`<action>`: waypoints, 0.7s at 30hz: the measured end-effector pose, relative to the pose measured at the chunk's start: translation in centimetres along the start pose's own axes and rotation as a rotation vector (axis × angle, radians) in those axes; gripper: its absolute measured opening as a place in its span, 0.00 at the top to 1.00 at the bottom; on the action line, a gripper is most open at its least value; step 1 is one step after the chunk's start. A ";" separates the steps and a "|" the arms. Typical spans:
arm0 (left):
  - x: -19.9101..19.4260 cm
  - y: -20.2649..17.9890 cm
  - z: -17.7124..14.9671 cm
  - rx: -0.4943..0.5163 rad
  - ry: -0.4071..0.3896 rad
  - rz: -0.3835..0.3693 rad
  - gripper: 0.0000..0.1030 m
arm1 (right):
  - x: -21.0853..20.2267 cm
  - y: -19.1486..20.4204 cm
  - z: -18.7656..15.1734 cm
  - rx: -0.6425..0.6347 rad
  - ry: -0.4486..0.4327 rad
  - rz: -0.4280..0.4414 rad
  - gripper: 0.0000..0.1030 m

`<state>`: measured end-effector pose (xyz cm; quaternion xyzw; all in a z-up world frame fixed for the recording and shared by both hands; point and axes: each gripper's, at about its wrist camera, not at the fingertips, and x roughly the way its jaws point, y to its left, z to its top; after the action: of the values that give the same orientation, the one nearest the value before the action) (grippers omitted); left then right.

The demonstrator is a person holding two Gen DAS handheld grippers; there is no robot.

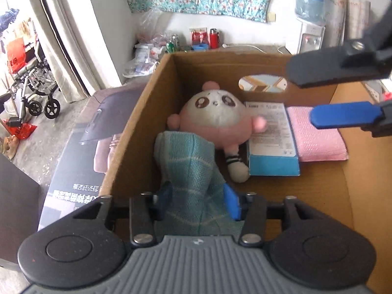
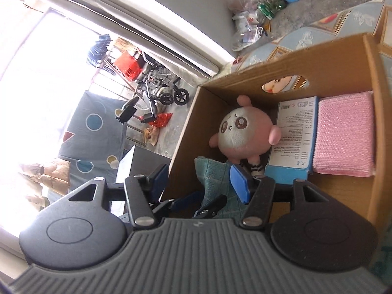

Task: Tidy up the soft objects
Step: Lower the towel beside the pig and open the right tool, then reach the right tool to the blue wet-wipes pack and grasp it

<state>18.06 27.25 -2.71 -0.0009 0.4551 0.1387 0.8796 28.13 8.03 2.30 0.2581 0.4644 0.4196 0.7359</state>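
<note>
An open cardboard box (image 1: pixel 137 132) (image 2: pixel 276 69) holds a pink and white plush toy (image 1: pixel 218 120) (image 2: pixel 245 132), a white and blue carton (image 1: pixel 272 137) (image 2: pixel 291 137) and a folded pink cloth (image 1: pixel 318 139) (image 2: pixel 345 134). A teal checked cloth (image 1: pixel 193 176) (image 2: pixel 213 174) lies bunched at the box's near left corner, reaching up to the toy. My left gripper (image 1: pixel 199 197) (image 2: pixel 196 205) stands open with the cloth loosely between its fingers. My right gripper (image 1: pixel 306 95) (image 2: pixel 199 181) hovers open above the box with nothing between its fingers.
The box stands on a wooden surface (image 1: pixel 352 112). A large printed flat carton (image 1: pixel 80 161) lies to its left. Beyond are a wheelchair (image 1: pixel 31 90) (image 2: pixel 156 90), bags and bottles (image 1: pixel 156 49) against the wall, and a water dispenser (image 1: pixel 308 36).
</note>
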 end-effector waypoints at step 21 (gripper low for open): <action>-13.1 -12.6 -0.5 0.112 -0.277 -0.270 0.20 | -22.4 -7.4 -4.1 0.062 -0.235 -0.085 0.36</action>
<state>13.58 11.92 5.92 0.0064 0.3324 -0.0071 0.9431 22.39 -15.05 5.31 0.3082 0.3985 0.3402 0.7940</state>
